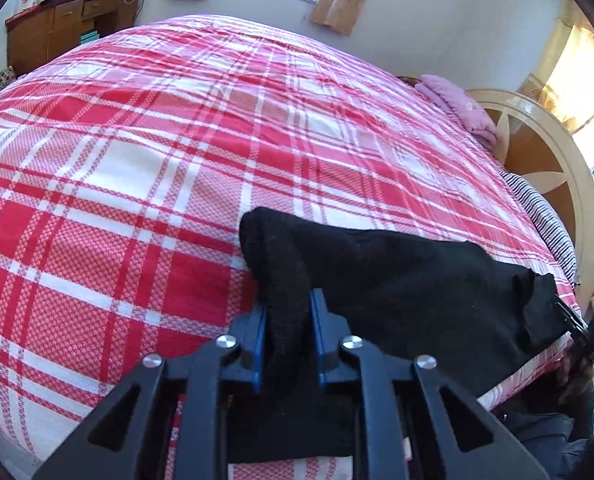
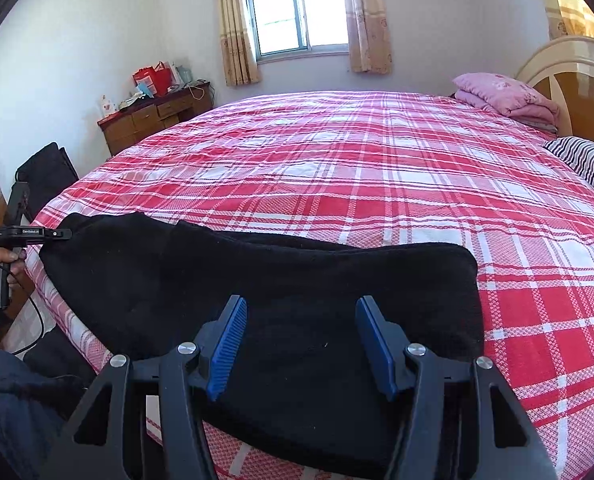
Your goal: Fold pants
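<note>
Black pants (image 2: 281, 280) lie across the near edge of a bed with a red and white plaid cover (image 2: 377, 168). My left gripper (image 1: 287, 300) is shut on one end of the pants (image 1: 397, 280), which bunches up between its blue pads. It also shows at the left of the right wrist view (image 2: 59, 234), clamped on the pants' far left end. My right gripper (image 2: 301, 306) is open just above the pants' right part, its blue pads (image 2: 227, 344) apart and holding nothing. It shows at the right edge of the left wrist view (image 1: 569, 316), touching the pants' end.
A folded pink blanket (image 2: 505, 96) and a striped pillow (image 2: 589, 164) lie by the wooden headboard (image 2: 569, 80) at the right. A brown dresser (image 2: 153, 120) with red bags stands by the far wall. A black chair (image 2: 45, 176) stands left of the bed.
</note>
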Motion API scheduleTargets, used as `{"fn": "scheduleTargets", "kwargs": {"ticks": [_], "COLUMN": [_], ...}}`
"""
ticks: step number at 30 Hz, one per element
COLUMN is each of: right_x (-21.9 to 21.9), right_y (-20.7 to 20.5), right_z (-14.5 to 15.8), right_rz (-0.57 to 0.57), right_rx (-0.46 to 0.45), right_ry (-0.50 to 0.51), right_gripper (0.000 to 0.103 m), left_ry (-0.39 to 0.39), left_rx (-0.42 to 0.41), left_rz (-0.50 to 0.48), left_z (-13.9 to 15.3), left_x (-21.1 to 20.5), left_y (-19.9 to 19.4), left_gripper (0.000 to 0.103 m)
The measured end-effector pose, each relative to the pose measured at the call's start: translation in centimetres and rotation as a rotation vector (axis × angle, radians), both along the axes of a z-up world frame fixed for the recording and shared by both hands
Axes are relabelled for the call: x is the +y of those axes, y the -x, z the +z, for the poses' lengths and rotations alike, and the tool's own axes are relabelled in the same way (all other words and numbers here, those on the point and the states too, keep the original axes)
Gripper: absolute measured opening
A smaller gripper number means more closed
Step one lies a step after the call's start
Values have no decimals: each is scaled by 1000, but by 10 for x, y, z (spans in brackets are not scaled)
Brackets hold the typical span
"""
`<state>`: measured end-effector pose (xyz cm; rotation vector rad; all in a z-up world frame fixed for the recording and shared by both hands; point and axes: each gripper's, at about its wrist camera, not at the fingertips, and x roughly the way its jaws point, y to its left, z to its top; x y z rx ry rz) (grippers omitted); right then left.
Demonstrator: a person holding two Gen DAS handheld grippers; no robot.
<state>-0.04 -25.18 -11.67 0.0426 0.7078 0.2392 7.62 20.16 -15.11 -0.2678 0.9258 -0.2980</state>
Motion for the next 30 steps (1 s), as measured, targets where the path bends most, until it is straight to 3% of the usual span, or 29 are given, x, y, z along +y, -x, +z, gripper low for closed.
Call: {"fn": "scheduleTargets", "kwargs": {"ticks": [4,8,12,22,30], "right_x": [-2,-2,-1,-60,-89], "right_y": [0,-7,-3,-4,-3], "right_z": [0,-7,-3,22,28], "right_rz": [-7,-21,-15,-181,-286], "right_rx": [-3,62,41,1,-16], "right_ry": [-5,20,21,-154,-188], "right_gripper": [59,59,59,60,60], "left_ry": [17,75,120,207,141], "left_rx": [-35,-73,-107,-188,-198], "left_rz": [-21,-57,-116,-316,-477], "left_z": [20,42,61,116,135], "left_x": [-5,-15,-38,-132,-225], "left_y": [6,11,19,18,2], "left_gripper": [19,19,19,18,19]}}
